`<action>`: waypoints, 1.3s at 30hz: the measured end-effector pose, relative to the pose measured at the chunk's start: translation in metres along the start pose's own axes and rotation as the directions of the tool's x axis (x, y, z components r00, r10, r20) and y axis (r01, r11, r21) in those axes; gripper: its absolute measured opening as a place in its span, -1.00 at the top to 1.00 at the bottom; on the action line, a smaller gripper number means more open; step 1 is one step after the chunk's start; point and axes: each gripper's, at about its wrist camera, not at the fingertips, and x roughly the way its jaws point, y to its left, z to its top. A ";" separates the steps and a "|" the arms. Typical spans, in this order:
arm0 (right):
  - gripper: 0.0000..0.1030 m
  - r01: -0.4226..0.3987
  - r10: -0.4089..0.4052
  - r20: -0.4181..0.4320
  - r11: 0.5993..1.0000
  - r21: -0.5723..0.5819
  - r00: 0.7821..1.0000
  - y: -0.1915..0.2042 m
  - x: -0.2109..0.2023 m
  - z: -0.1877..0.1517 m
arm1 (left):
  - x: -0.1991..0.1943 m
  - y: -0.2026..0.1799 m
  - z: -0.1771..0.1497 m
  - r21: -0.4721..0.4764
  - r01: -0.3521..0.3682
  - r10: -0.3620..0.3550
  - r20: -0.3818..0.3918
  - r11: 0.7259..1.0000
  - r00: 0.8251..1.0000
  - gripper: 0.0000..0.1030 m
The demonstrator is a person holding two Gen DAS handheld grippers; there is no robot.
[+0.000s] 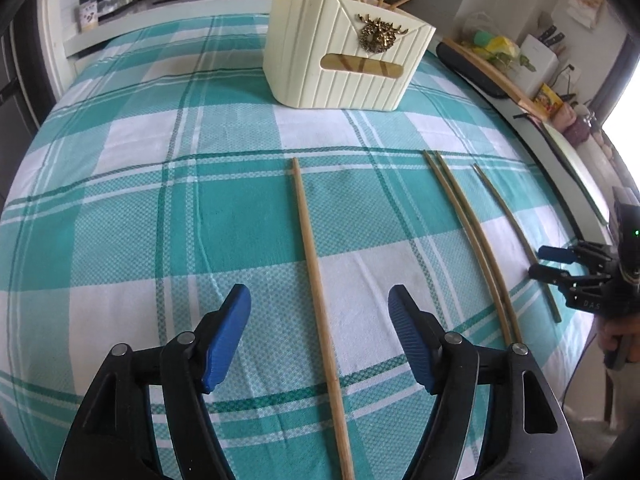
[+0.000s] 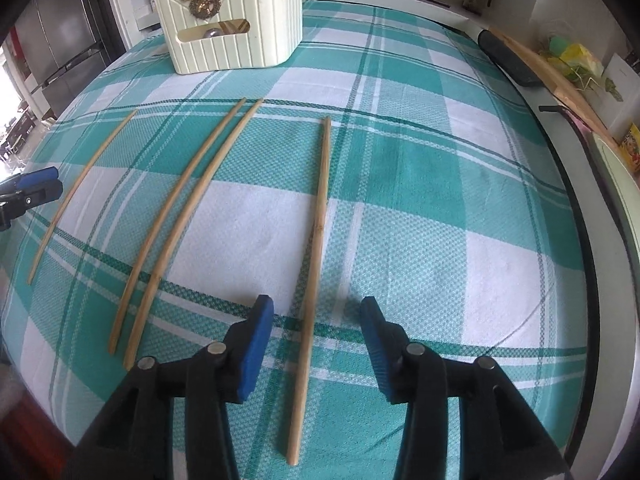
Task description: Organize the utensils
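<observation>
Four wooden chopsticks lie loose on the teal-and-white checked tablecloth (image 1: 140, 208), all pointing roughly toward the far edge, where a cream ribbed utensil holder (image 1: 344, 56) with a brass deer emblem already has several chopsticks standing in it.

The left gripper (image 1: 320, 312) is spread wide, holding nothing, and straddles the leftmost chopstick (image 1: 310, 248), which runs between its blue pads (image 1: 228, 332) toward the near edge. Whether the pads touch the cloth cannot be told. The right gripper (image 2: 316, 324) is likewise spread and empty, astride the rightmost chopstick (image 2: 316, 232), which lies alone closest to the right edge. Between these two sticks lies a pair of chopsticks (image 2: 180, 216), side by side and almost touching.

Both hands appear set to pick up a stick each, so most of the sorting is judged to remain.

The risks come from how thin and round the sticks are. A closing pad that meets a stick off-centre could roll it sideways on the cloth and miss it. Pads pressed low could pinch a fold of tablecloth along with the wood and drag the others. Gripped near one end, a long stick may droop or pivot, then snag the holder's rim or the sticks already inside.
</observation>
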 end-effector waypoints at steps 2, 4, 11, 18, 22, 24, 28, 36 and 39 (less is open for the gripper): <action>0.11 -0.010 0.010 -0.025 1.000 -0.018 1.000 -0.001 0.003 0.008 | 0.011 0.000 0.009 0.031 -0.007 0.009 -0.043 0.999 0.999 -0.48; 0.11 -0.020 0.019 -0.040 0.999 -0.031 0.999 -0.002 0.008 0.018 | 0.023 -0.002 0.017 0.067 -0.048 0.053 -0.064 0.997 0.997 -0.48; 0.44 -0.038 0.038 -0.013 0.999 -0.006 0.999 -0.012 0.033 0.078 | 0.047 -0.006 0.046 0.139 -0.155 0.165 -0.059 0.978 0.985 -0.04; 0.88 -0.086 0.079 0.068 0.990 0.114 0.995 -0.027 0.033 0.114 | 0.025 0.007 0.059 0.050 -0.126 0.124 0.031 0.991 0.992 0.92; 0.88 -0.137 0.117 0.261 0.989 0.061 0.958 -0.016 -0.035 0.105 | -0.036 0.003 0.054 0.028 -0.063 0.058 0.174 0.998 0.983 0.92; 0.88 -0.143 0.127 0.342 0.989 0.022 0.931 -0.009 -0.071 0.097 | -0.067 -0.001 0.052 0.028 -0.022 0.014 0.241 0.999 0.970 0.92; 0.88 -0.154 0.141 0.449 0.988 -0.007 0.883 -0.004 -0.121 0.081 | -0.112 -0.008 0.045 0.039 0.032 -0.044 0.342 0.999 0.939 0.92; 0.88 -0.162 0.131 0.546 0.987 0.009 0.828 0.000 -0.152 0.073 | -0.143 -0.021 0.044 0.048 0.081 -0.093 0.426 0.996 0.900 0.92; 0.88 -0.168 0.140 0.587 0.986 -0.006 0.798 0.004 -0.165 0.072 | -0.151 -0.023 0.047 0.053 0.088 -0.103 0.447 0.995 0.888 0.92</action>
